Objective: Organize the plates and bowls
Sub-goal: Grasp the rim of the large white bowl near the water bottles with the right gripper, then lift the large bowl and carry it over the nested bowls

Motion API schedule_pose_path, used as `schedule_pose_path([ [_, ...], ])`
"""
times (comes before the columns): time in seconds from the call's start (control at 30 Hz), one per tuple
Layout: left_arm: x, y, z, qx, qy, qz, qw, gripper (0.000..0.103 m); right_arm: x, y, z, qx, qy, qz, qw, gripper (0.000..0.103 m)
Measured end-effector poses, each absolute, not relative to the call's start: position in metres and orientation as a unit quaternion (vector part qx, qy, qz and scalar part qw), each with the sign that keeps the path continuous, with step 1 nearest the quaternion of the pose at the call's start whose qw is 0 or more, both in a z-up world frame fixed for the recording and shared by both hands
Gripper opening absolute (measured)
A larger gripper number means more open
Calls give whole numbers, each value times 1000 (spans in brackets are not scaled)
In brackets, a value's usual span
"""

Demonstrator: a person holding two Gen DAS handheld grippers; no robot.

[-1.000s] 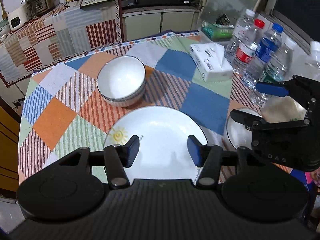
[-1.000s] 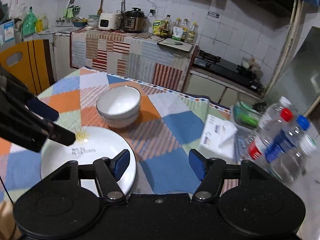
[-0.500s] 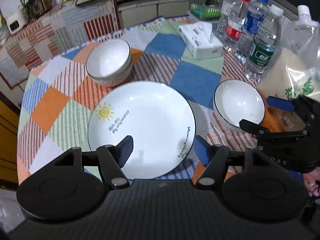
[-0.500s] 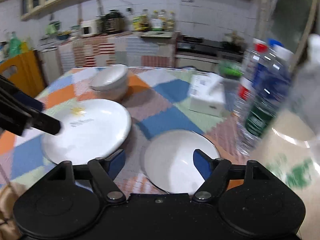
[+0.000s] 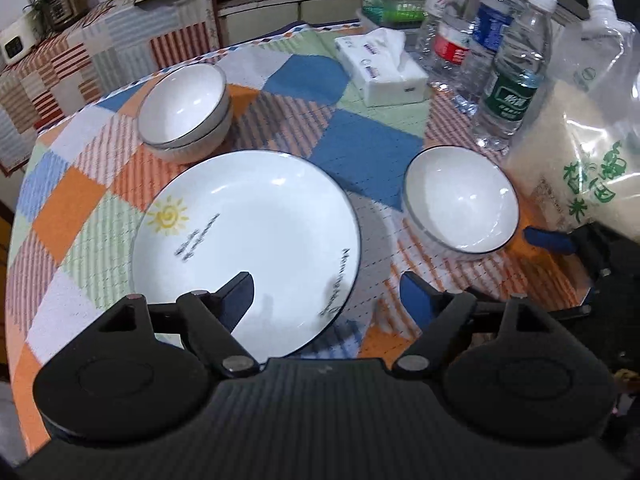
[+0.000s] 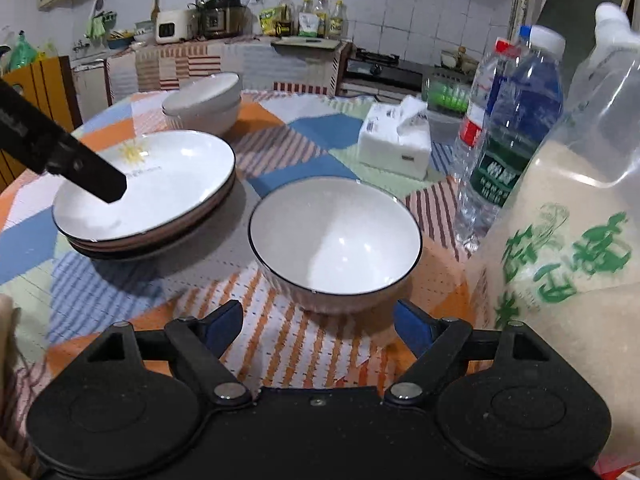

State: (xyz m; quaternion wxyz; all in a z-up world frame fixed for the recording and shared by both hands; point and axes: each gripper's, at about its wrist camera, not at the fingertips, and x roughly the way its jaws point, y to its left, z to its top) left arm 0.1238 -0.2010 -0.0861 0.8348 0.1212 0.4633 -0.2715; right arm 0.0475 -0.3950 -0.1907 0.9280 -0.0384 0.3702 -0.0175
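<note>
A stack of white plates with a sun mark (image 5: 248, 240) (image 6: 148, 184) lies in the middle of the checked tablecloth. A single white bowl with a dark rim (image 5: 460, 200) (image 6: 336, 240) sits to its right. A stack of two white bowls (image 5: 186, 110) (image 6: 204, 104) stands behind the plates. My left gripper (image 5: 326, 296) is open and empty above the near edge of the plates. My right gripper (image 6: 318, 320) is open and empty, just in front of the single bowl; it shows in the left wrist view (image 5: 560, 248).
Several water bottles (image 5: 512, 72) (image 6: 512, 120) and a rice bag (image 5: 584, 152) (image 6: 568, 260) stand close to the right of the single bowl. A tissue box (image 5: 380, 68) (image 6: 396, 140) lies behind it. A counter with appliances is at the back.
Both grippers have pulled back and turned right. The single bowl has come into view and now sits right in front of my right gripper. Both stay open.
</note>
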Motion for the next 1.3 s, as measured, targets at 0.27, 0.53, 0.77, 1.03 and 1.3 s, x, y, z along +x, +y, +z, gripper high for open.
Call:
schedule_pose_path([
  [0.27,132,-232,-93,105,466,-309,822,80,67,-395,-213,-27,383,-18,923,88],
  [0.53,149,-257,-106,74,481,-328,810,78,85,-394,-231,-27,373,-46,926,94],
  [0.77,156,-280,-123,89,484,-333,804,71,95,-406,-238,3,359,-55,932,94],
  [1.03,164,-290,-144,96,493,-321,803,39,97,-411,-242,7,343,-51,938,95],
  [1.3,174,-292,-163,78,512,-313,796,29,98,-410,-244,1,338,-39,940,98],
])
